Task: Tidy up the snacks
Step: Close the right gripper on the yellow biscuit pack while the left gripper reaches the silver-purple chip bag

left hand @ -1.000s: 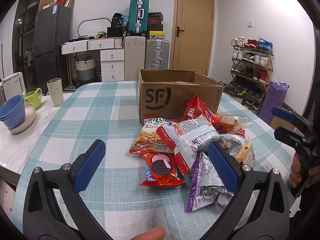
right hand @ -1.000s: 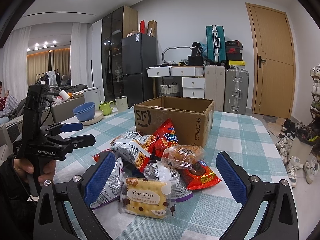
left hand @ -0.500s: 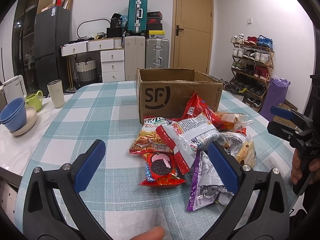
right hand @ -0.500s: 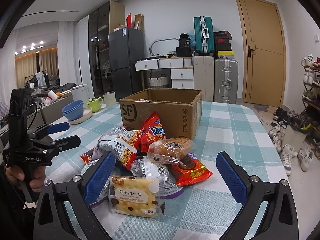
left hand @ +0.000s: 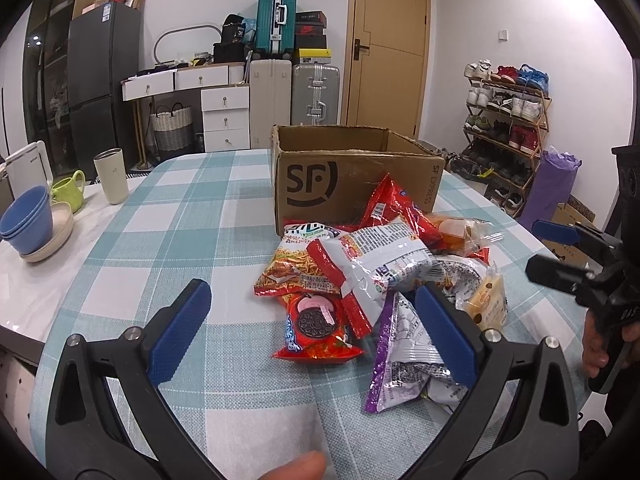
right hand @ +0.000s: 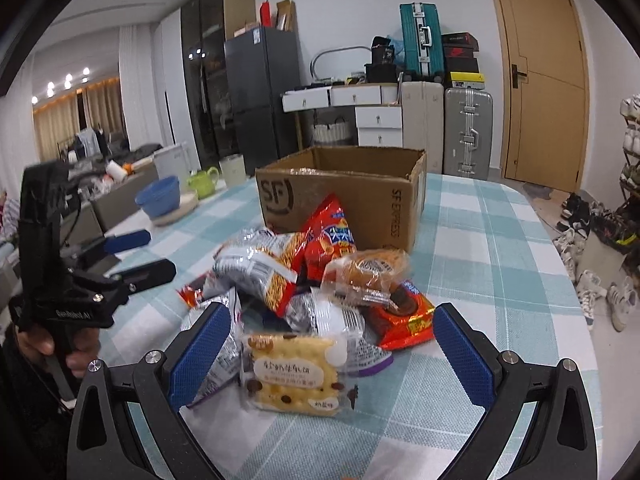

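Observation:
A pile of snack packets [left hand: 372,276] lies on the checked tablecloth in front of an open SF cardboard box [left hand: 352,172]. Nearest my left gripper [left hand: 316,328] is a red Oreo packet [left hand: 316,328]; a purple-edged packet [left hand: 408,364] lies under its right finger. The left gripper is open and empty, above the cloth. My right gripper [right hand: 332,348] is open and empty, straddling a yellow cracker packet [right hand: 296,372]. A bread packet [right hand: 368,272] and red chip bag [right hand: 332,236] lie beyond. The box [right hand: 344,196] shows behind the pile.
Blue bowls on a plate [left hand: 30,224], a green mug [left hand: 68,192] and a cream tumbler [left hand: 110,176] stand at the table's left edge. Suitcases, drawers and a fridge stand by the far wall, a shoe rack [left hand: 504,120] at the right.
Both grippers have shifted slightly closer to the pile and stay open. The snacks and the box have not moved.

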Demonstrator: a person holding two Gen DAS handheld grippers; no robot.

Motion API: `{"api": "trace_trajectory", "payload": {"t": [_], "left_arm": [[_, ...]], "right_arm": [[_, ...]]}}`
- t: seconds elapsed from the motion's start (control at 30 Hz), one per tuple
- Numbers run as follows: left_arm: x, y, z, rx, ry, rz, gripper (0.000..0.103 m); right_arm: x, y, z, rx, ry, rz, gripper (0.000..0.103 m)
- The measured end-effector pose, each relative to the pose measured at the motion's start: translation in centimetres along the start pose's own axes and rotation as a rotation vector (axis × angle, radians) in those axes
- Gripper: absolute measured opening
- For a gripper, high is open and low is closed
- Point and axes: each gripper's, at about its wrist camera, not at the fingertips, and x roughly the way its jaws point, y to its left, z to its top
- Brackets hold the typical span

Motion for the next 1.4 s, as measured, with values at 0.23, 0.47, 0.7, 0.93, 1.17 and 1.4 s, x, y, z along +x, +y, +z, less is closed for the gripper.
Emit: {"api": "trace_trajectory", "payload": {"t": [0.23, 0.47, 0.7, 0.93, 1.17, 1.4], "left_arm": [[-0.1, -0.7, -0.3, 0.026, 0.036, 0.018, 0.102], [0.6, -1.3, -1.0, 0.06, 0.08, 0.01, 0.102], [1.1, -2.2, -1.5, 0.095, 0.101, 0.003, 0.102], [1.7, -2.5, -1.5, 0.1, 0.127, -0.025, 0.102], [2.0, -3.0, -1.5, 0.107, 0.141, -0.055, 0.102], [1.9, -3.7, -1.5, 0.115, 0.152, -0.091, 0.102]], "right_arm": [[2.0, 1.3, -1.3, -0.02, 0.103, 0.022, 0.103], [4.0, 2.2, -2.6, -0.054, 0.167, 0.018, 0.103], [5.0, 2.5, -2.5, -0.076, 0.208, -0.003, 0.098], [5.6, 3.0, -2.5, -0.113, 0.236, -0.032, 0.08], [5.1, 2.7, -2.8, -0.092, 0.225, -0.012, 0.064], [4.0, 2.4, -2.6, -0.079, 0.184, 0.006, 0.063]]}}
